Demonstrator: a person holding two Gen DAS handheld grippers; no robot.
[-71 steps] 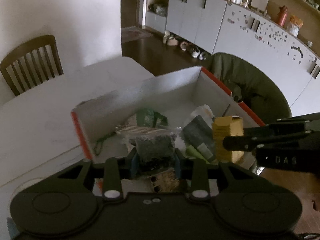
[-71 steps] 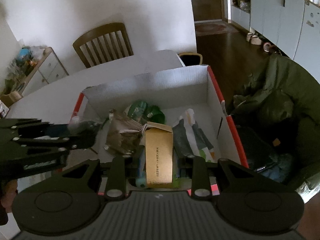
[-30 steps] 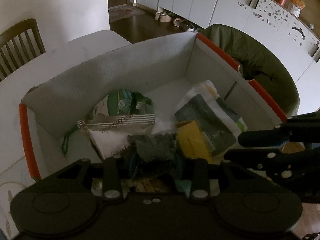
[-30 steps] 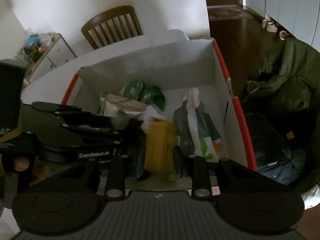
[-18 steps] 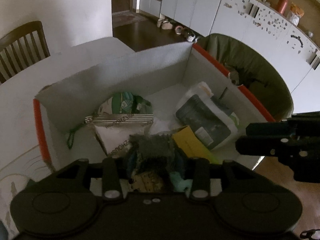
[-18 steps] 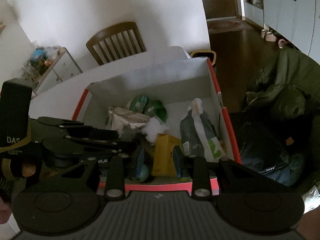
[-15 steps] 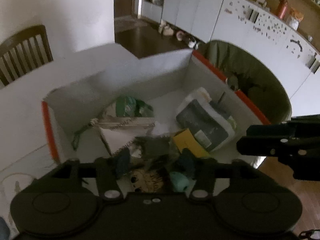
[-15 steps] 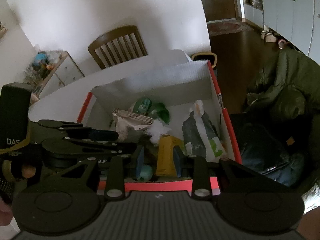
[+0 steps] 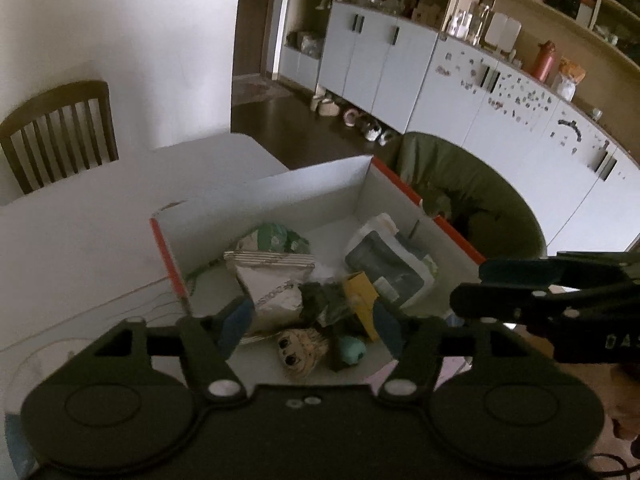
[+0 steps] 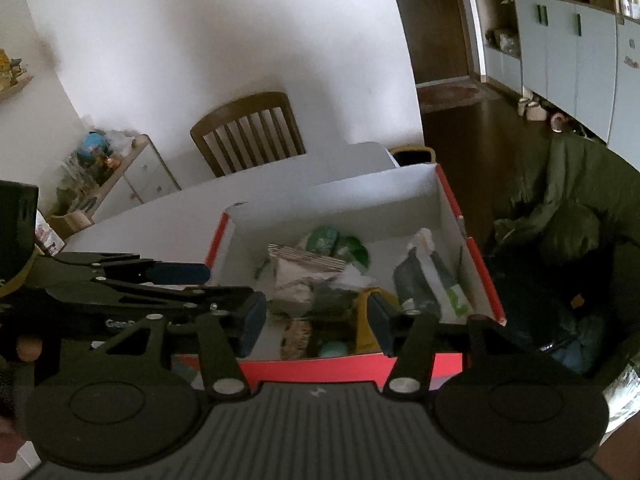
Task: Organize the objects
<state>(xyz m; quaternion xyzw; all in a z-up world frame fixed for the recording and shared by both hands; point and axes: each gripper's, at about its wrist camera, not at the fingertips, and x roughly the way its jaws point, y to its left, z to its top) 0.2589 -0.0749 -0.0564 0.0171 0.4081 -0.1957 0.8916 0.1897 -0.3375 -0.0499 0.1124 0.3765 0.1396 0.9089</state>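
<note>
A red-rimmed white cardboard box (image 9: 280, 192) (image 10: 452, 204) sits on the white table and holds several items. Inside lie a yellow carton (image 9: 360, 300) (image 10: 366, 312), a dark packet (image 9: 320, 304), a silver foil bag (image 9: 272, 280), a green bag (image 9: 276, 238), a grey-white pouch (image 9: 388, 264) (image 10: 432, 280), a doll head (image 9: 300, 350) and a teal ball (image 9: 352, 350). My left gripper (image 9: 312, 324) is open and empty above the box's near edge. My right gripper (image 10: 316, 320) is open and empty above the near red wall.
The white table (image 9: 80, 208) stretches left of the box. A wooden chair (image 9: 56, 132) (image 10: 248, 132) stands behind it. A green jacket on a seat (image 9: 460, 184) (image 10: 568, 220) lies right of the box. White cabinets (image 9: 440, 80) line the far wall.
Both grippers have opened and pulled back up from the box. The dark packet and the yellow carton now lie in the box.
</note>
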